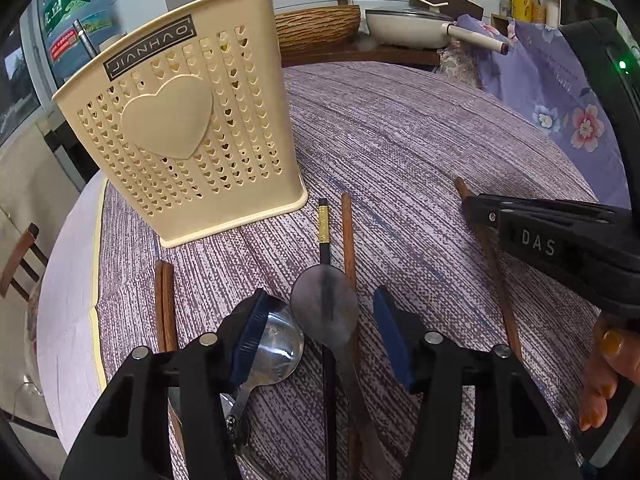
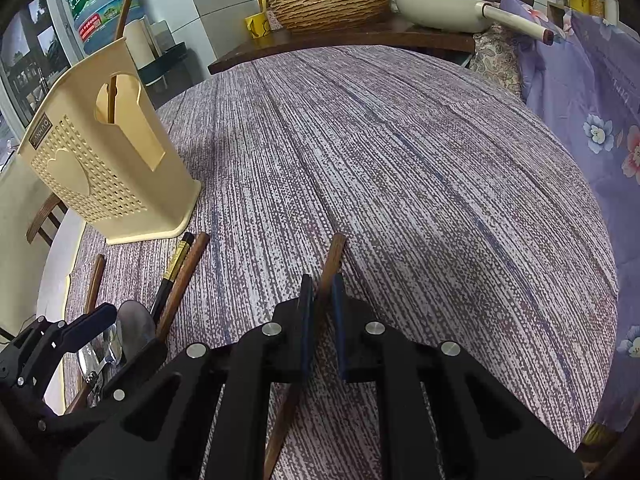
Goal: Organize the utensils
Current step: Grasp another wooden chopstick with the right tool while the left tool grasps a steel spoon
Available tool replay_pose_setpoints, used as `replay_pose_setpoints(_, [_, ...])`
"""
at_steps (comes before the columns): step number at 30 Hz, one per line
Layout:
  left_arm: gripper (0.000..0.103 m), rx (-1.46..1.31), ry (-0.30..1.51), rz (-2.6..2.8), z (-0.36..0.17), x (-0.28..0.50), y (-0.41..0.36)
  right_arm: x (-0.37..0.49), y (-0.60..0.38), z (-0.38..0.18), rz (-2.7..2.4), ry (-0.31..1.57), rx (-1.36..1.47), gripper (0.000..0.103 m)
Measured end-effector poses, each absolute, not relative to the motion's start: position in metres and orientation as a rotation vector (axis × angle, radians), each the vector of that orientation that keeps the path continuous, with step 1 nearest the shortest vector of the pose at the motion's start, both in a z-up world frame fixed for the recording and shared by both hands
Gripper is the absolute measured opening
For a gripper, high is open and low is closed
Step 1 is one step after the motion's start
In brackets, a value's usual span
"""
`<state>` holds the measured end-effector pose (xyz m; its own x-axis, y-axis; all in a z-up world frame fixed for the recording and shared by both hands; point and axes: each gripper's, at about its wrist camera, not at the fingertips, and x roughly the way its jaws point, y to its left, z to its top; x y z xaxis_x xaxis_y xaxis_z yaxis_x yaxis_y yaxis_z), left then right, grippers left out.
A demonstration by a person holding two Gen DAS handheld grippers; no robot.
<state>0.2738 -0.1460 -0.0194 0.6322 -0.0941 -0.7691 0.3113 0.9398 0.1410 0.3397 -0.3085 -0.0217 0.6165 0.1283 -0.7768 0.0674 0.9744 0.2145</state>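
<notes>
Right wrist view: our right gripper [image 2: 322,292] jaws pinch a brown chopstick [image 2: 334,256]. Our left gripper [image 1: 320,320] jaws stand half open around a dull spoon [image 1: 325,304] on the surface [image 1: 420,160].

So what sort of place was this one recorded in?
Most likely a home kitchen or dining corner: a cloth-covered table, a lidded pan and a woven basket on the counter behind, and a large water bottle at the left.
</notes>
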Motion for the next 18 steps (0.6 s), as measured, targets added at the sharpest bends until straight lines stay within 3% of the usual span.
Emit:
replay_pose_setpoints(9, [0.034, 0.363, 0.827, -0.225, -0.02, 0.271, -0.165, 0.337, -0.307, -0.022, 0.037, 0.903, 0.234, 0.011])
replay_pose_setpoints(18, [0.034, 0.306, 0.809, -0.263, -0.01, 0.267, -0.158, 0.338, -0.307, -0.022, 0.037, 0.904, 0.239, 0.011])
